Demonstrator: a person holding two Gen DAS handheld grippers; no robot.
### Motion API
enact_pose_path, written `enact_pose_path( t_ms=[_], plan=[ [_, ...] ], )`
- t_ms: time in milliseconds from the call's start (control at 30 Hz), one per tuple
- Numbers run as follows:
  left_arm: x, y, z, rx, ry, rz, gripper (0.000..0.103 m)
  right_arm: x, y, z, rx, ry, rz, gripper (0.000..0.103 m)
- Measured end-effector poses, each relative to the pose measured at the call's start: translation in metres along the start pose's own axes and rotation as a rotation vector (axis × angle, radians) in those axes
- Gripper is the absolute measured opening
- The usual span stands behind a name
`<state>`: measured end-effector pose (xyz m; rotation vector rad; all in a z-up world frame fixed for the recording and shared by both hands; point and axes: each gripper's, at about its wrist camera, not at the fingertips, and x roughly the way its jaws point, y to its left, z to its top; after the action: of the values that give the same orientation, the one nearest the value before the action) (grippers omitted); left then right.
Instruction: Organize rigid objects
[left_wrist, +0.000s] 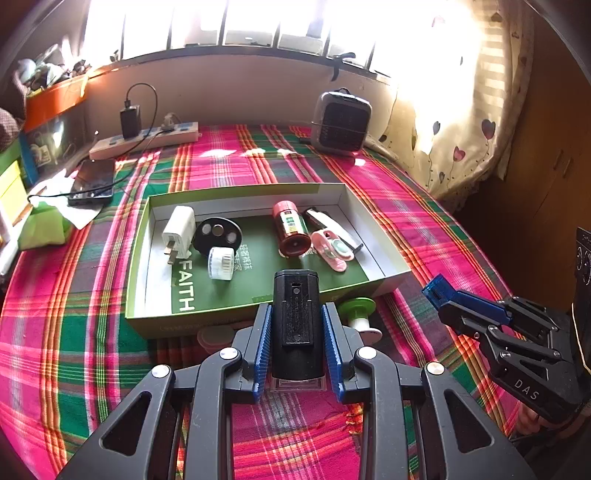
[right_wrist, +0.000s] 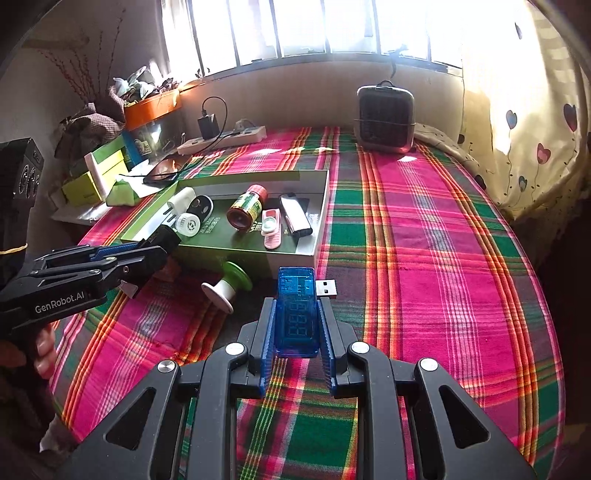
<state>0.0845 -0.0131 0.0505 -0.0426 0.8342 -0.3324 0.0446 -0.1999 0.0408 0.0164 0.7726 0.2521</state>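
My left gripper (left_wrist: 296, 314) is shut on a black rectangular device (left_wrist: 295, 317), held just above the near rim of the green box (left_wrist: 140, 258). My right gripper (right_wrist: 297, 314) is shut on a blue translucent USB meter (right_wrist: 297, 314), held over the bedspread right of the box (right_wrist: 319, 229). The box holds a white plug (left_wrist: 179, 230), a black disc (left_wrist: 218, 232), a white cap (left_wrist: 221, 263), a red bottle (left_wrist: 291, 229), a pink clip (left_wrist: 328, 251) and a lighter (left_wrist: 325, 221). A green and white spool (right_wrist: 229, 286) lies outside the box's near side.
A small heater (left_wrist: 341, 122) stands at the back. A power strip (left_wrist: 144, 138) with a charger and a phone (left_wrist: 92, 181) lie at the back left beside stacked boxes (right_wrist: 96, 173). A curtain (left_wrist: 461, 129) hangs on the right. A plaid bedspread (right_wrist: 424, 258) covers the surface.
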Motion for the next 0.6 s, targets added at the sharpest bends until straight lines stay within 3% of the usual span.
enact_pose_path(
  t_ms=[600],
  plan=[
    [0.029,0.015,0.026,-0.044,0.008,-0.005,0.026,0.035,0.007,0.058,-0.028,-0.021,0.015,0.023]
  ],
)
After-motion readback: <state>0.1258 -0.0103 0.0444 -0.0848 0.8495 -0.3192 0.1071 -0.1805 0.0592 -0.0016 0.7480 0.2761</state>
